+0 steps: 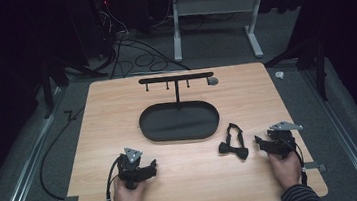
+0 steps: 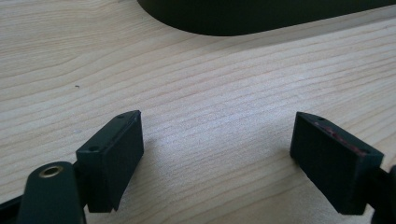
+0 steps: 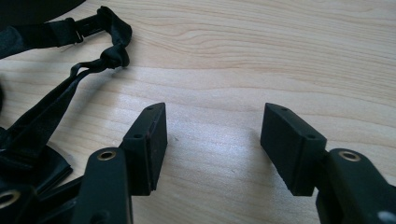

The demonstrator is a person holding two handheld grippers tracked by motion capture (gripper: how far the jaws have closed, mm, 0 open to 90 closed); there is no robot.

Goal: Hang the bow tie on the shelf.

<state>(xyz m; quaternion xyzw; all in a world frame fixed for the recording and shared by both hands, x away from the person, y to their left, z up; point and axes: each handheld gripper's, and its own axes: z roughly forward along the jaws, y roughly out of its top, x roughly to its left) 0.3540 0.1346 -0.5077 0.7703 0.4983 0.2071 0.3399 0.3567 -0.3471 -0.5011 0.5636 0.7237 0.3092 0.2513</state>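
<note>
Right hand-held gripper (image 1: 260,141) beside bow tie (image 1: 233,148)

In the right gripper view, the bow tie (image 3: 56,93) runs off the left edge, so its bow part is mostly cut off. In the left gripper view, the black tray (image 2: 261,16) is cut by the top edge. The small grey thing (image 1: 212,81) by the rack (image 1: 175,78) is too tiny to tell.

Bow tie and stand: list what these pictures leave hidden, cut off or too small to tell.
- Bow tie, right gripper view: the bow is cut off by the left edge and partly hidden behind the near jaw; the strap shows.
- Stand, high view: its pegs and the small grey piece at its right end are too small to identify.
- Tray, left gripper view: cut off by the top edge.
</note>
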